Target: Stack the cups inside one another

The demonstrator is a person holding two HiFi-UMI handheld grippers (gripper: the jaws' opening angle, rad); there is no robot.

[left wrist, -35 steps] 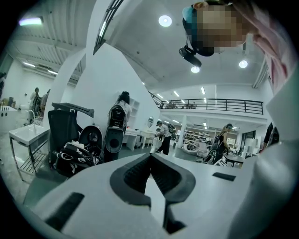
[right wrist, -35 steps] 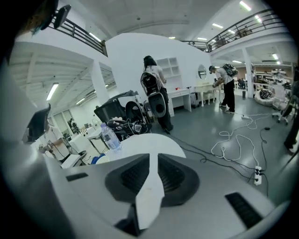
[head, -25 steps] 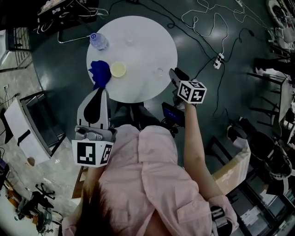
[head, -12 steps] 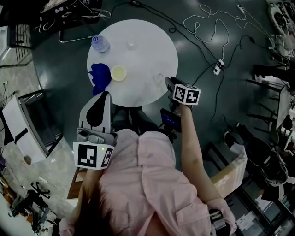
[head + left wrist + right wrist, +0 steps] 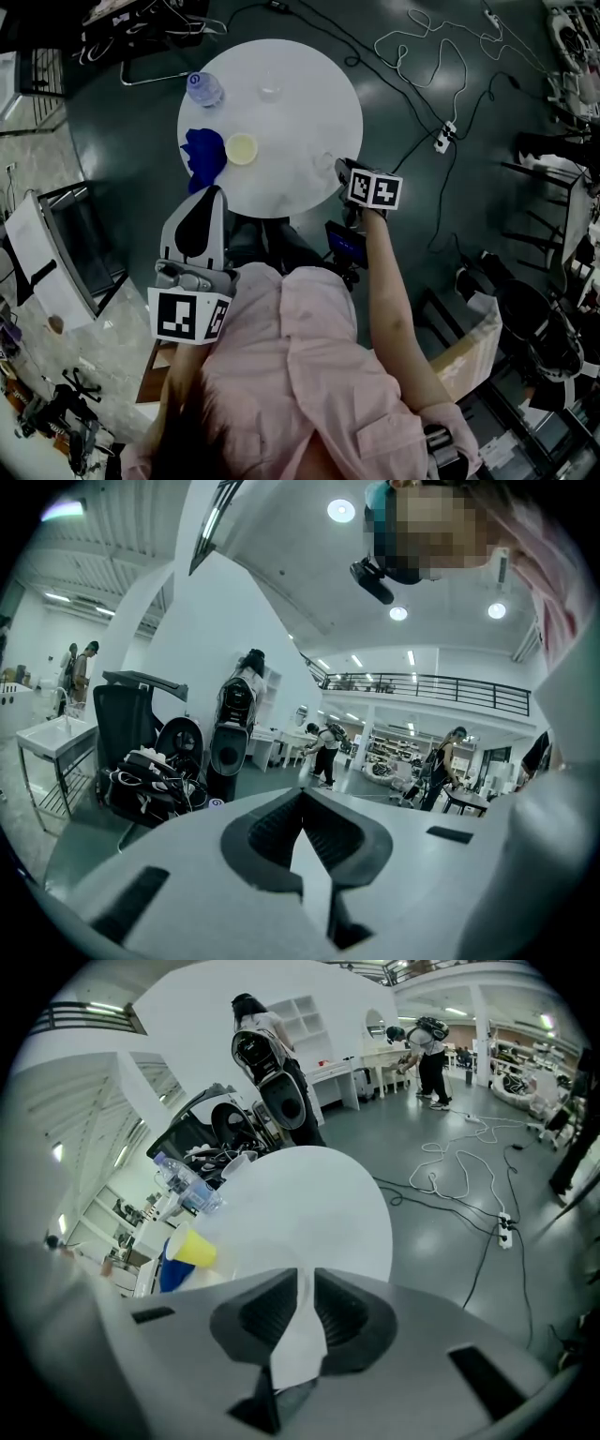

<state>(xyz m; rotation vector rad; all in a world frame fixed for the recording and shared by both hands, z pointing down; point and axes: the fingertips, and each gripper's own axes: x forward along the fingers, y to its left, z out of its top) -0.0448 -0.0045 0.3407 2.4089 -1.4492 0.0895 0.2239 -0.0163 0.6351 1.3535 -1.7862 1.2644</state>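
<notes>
On the round white table a clear cup stands at the near right edge. A second clear cup stands at the far side and a yellow cup at the left. My right gripper reaches the near cup's rim. In the right gripper view its jaws are closed to a thin slot, apparently on that cup's faint wall, and the yellow cup lies ahead to the left. My left gripper is held off the table's near left edge; it is shut and empty.
A water bottle and a blue cloth sit on the table's left side. Cables and a power strip lie on the dark floor to the right. A cart stands at the left. People walk far off in the hall.
My right gripper has come down and to the left, up to the clear cup at the table's near right edge. The left gripper has stayed in place.
</notes>
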